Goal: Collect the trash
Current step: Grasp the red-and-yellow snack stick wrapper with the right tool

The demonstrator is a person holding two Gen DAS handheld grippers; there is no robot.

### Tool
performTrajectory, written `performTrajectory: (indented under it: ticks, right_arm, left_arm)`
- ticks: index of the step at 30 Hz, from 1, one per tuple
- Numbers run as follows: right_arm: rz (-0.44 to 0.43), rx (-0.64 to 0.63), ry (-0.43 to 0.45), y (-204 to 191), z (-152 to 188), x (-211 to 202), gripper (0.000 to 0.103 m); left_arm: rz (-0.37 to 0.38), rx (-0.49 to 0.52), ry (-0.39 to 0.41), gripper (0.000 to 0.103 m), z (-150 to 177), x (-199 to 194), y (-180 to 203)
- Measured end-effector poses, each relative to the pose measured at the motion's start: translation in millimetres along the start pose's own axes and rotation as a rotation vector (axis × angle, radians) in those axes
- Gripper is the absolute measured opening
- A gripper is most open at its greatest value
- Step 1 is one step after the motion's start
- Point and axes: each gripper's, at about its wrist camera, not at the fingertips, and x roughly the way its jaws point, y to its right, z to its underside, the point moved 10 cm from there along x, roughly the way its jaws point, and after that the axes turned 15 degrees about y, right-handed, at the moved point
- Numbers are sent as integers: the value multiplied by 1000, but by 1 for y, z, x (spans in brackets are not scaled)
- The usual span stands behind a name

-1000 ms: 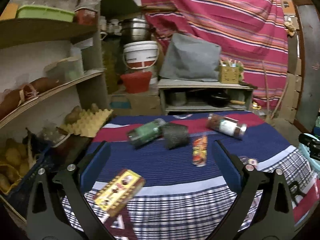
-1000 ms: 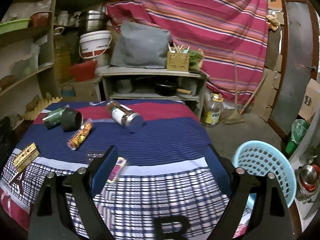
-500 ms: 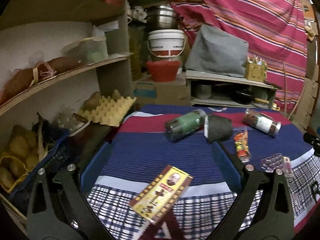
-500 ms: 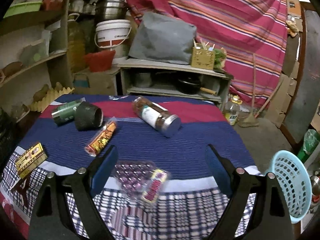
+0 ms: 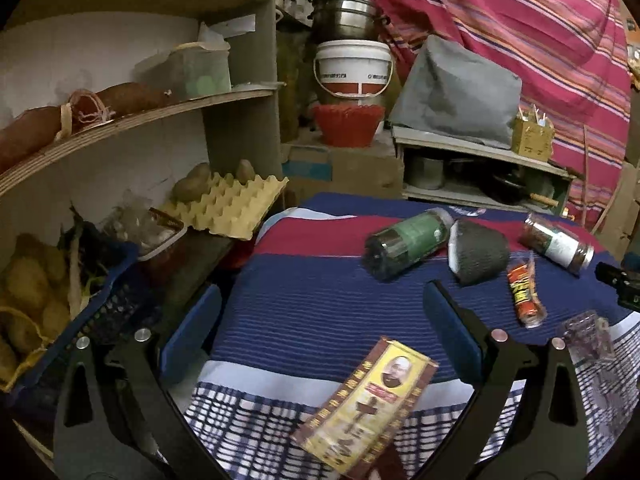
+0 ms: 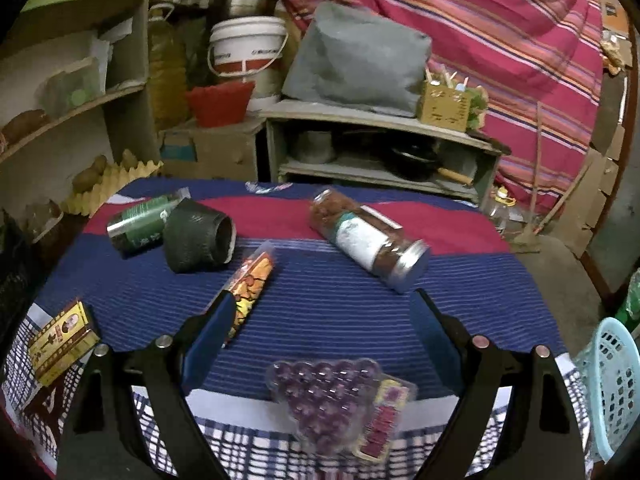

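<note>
Left wrist: left tool spread wide, empty, over the striped desk; yellow box lay just below the tips, larger than a second ago. Shelf with egg tray seen only here, close on the left.

Right wrist: right tool released, empty, above the blister pack near the front edge. Blue basket seen only here, off the right edge. Snack wrapper touched the left finger's outline.

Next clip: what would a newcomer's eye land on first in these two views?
Probably the litter strewn over the striped tablecloth: a brown jar lying on its side near the middle, and a yellow box at the near edge between the open left gripper fingers. Behind, a pink striped curtain fills the wall.
</note>
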Motion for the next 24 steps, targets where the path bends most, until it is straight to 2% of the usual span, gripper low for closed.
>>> performTrajectory:
  ticks: [5, 11, 14, 17, 19, 21, 23, 24]
  right_arm:
    - [-20, -8, -19, -21, 2, 19, 86]
    - [-59, -89, -62, -60, 12, 44, 86]
    - [-58, -132, -106, -71, 25, 55, 86]
    - [-51, -123, -155, -69, 38, 67, 83]
    - [-74, -92, -198, -68, 47, 73, 64]
    - [-101, -70, -218, -70, 51, 76, 55]
    - [-143, -62, -224, -75, 52, 76, 37]
    - [-148, -65, -221, -75, 52, 76, 36]
  left_arm:
    - [-1, -5, -22, 97, 8, 14, -12]
    - [-2, -7, -61, 97, 21, 30, -21]
    - [7, -20, -80, 97, 27, 36, -22]
    - [17, -15, -90, 97, 29, 39, -18]
    - [24, -9, -92, 97, 29, 40, -14]
    - [32, -2, -94, 97, 28, 42, -8]
    - [40, 8, -94, 97, 25, 44, 0]
    - [47, 14, -95, 97, 23, 46, 7]
